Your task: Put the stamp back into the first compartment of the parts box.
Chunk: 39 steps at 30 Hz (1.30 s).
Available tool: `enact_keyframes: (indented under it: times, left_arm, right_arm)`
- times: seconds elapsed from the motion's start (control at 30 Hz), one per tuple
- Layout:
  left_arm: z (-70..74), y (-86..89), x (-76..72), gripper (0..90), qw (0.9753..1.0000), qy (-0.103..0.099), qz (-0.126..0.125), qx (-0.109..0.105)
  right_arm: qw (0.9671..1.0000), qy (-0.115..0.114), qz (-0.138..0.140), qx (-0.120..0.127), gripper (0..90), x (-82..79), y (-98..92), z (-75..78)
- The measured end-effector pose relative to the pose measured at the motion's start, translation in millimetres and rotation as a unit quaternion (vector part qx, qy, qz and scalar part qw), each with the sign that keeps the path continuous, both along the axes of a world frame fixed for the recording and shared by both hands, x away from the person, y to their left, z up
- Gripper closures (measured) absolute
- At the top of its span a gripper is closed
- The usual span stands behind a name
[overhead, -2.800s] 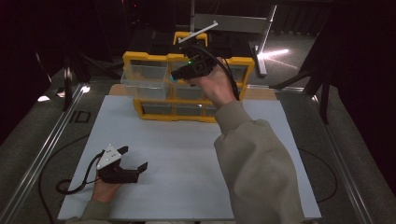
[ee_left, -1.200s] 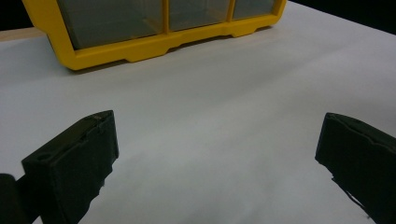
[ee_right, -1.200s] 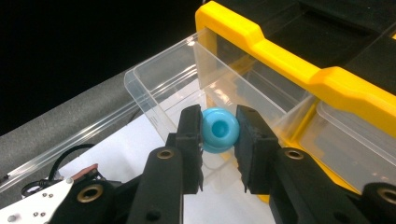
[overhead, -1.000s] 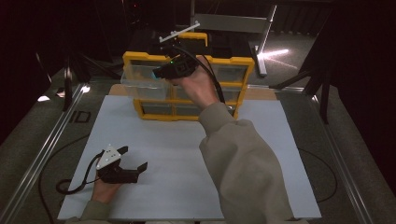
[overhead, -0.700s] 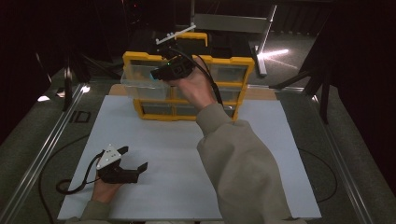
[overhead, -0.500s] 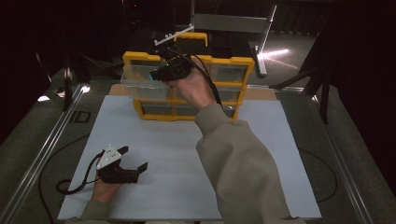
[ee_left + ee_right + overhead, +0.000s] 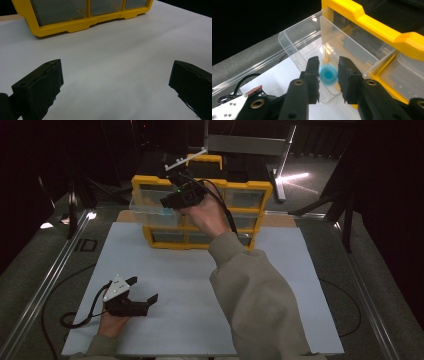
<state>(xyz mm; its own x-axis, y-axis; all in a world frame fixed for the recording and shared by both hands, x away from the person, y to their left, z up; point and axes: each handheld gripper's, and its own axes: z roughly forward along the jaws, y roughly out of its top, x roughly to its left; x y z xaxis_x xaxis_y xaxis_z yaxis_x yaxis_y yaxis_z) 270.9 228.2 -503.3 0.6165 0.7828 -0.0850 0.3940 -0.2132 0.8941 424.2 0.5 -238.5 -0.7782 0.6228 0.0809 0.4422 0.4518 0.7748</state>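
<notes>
A yellow drawer cabinet [image 7: 200, 242] with clear drawers stands at the back of the white table; its lower front edge [image 7: 75, 25] lies ahead of my left gripper. The top-left clear drawer [image 7: 145, 207] is pulled out. Over this drawer [image 7: 299, 37] my right gripper [image 7: 167, 206] hovers. A small round blue piece [image 7: 328, 75] is blurred between the slightly parted jaws of the right gripper [image 7: 328, 66], while the jaws themselves look sharp. My left gripper [image 7: 144, 289] rests on the table at the front left, its jaws [image 7: 117, 75] wide open around nothing.
The white table sheet [image 7: 200, 285] spreads between the left gripper and the cabinet. A metal rail [image 7: 45, 285] runs along the table's left side. A black cable [image 7: 75, 317] trails from the left gripper. Dark floor and stands surround the table.
The right hand has moved left along the cabinet's top to above the pulled-out drawer. The blue piece is now blurred between the jaws. The left gripper has stayed put.
</notes>
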Motion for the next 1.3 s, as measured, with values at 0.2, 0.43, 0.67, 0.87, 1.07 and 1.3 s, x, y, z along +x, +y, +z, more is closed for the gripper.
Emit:
enact_keyframes:
  times: [0.2, 0.43, 0.67, 0.87, 1.07, 1.3]
  left_arm:
    - [0.1, 0.2, 0.0, 0.1, 1.0, -0.001, 0.0, 0.0]
    - [0.0, 0.1, 0.0, 0.1, 1.0, 0.0, 0.0, 0.0]
    - [0.0, -0.1, 0.0, 0.1, 1.0, 0.0, 0.0, -0.001]
    - [-0.1, -0.2, 0.1, 0.1, 1.0, -0.001, 0.0, -0.001]
    - [-0.4, -0.6, 0.2, 0.1, 1.0, 0.0, -0.001, 0.0]
    - [-0.4, -0.7, 0.1, 0.1, 1.0, 0.001, -0.001, -0.001]
  right_arm:
    - [0.9999, -0.007, 0.005, 0.012, 57.1, -0.7, -2.7, 0.6]
    - [0.9993, -0.022, 0.003, 0.031, 32.8, -0.8, -10.5, 5.6]
    - [0.9993, -0.019, -0.006, 0.033, 13.8, -1.1, -18.4, 3.2]
    - [0.9995, -0.016, -0.011, 0.025, 10.7, 1.2, -26.5, -2.3]
    - [0.9994, -0.015, -0.015, 0.027, 10.9, 2.4, -33.3, -6.0]
    - [0.9993, -0.012, -0.023, 0.028, 11.0, 3.6, -41.2, -9.8]
